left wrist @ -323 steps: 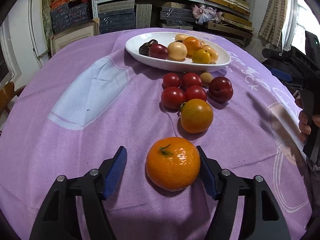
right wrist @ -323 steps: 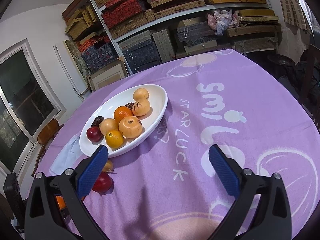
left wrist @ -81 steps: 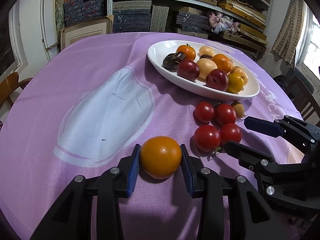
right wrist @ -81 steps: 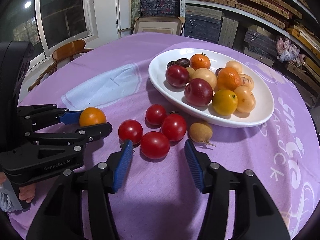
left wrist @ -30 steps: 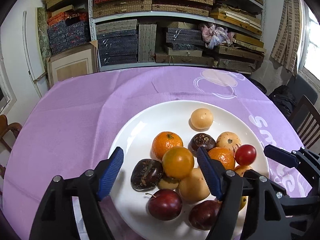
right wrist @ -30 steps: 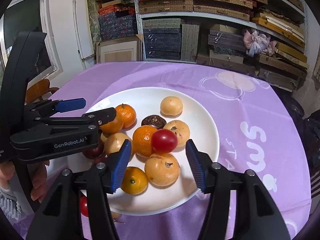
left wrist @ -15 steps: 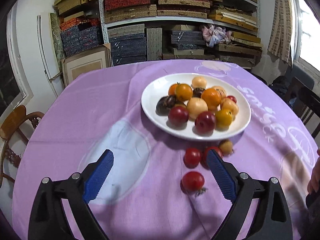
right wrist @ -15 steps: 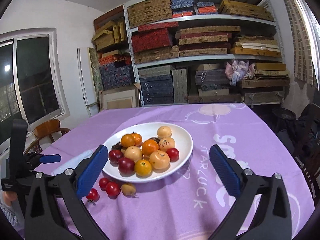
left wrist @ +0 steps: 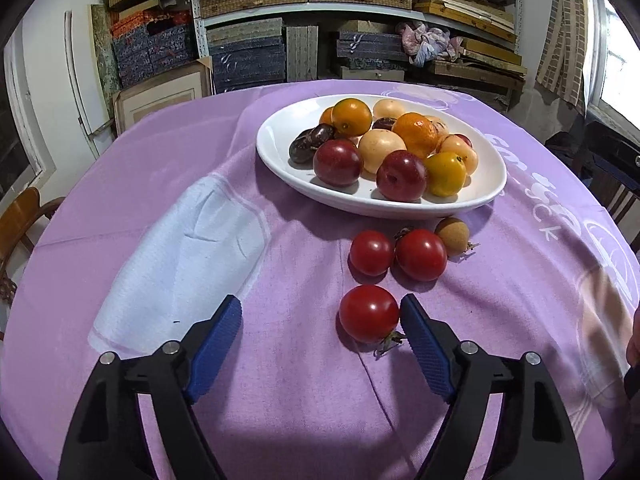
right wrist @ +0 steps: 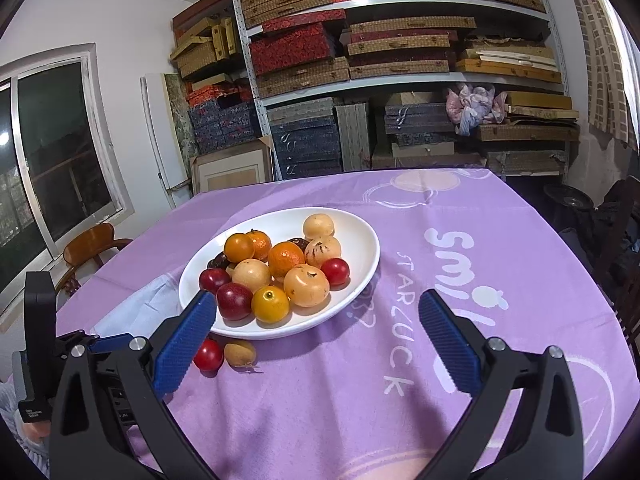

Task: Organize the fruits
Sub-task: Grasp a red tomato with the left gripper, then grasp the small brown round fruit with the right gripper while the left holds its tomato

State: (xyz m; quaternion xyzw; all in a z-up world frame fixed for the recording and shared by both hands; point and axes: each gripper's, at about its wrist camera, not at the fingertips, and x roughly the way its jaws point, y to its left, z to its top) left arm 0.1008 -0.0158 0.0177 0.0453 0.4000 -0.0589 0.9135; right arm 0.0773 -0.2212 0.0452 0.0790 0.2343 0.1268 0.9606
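Left wrist view: left gripper (left wrist: 321, 320) closing, jaws apart around a red tomato (left wrist: 369, 313) near the table's front edge; right gripper (right wrist: 316, 314) gapes empty

three tomatoes (left wrist: 370, 313) lie on the tablecloth (left wrist: 120, 160) before the fruit-filled plate (left wrist: 276, 152).

A white oval dish (left wrist: 276, 160) holds orange tangerines (left wrist: 416, 134), dark red plums (left wrist: 337, 162), pale peach-coloured fruits (left wrist: 380, 144) and one yellow fruit (left wrist: 444, 174). Three glossy red tomatoes (left wrist: 369, 313) and a tan longan (left wrist: 452, 236) lie on a lilac tablecloth (left wrist: 280, 380) printed with white lettering (right wrist: 460, 256) and a pale blue patch (left wrist: 188, 256). Each black claw (left wrist: 320, 318) carries blue ribbed pads (left wrist: 216, 344).
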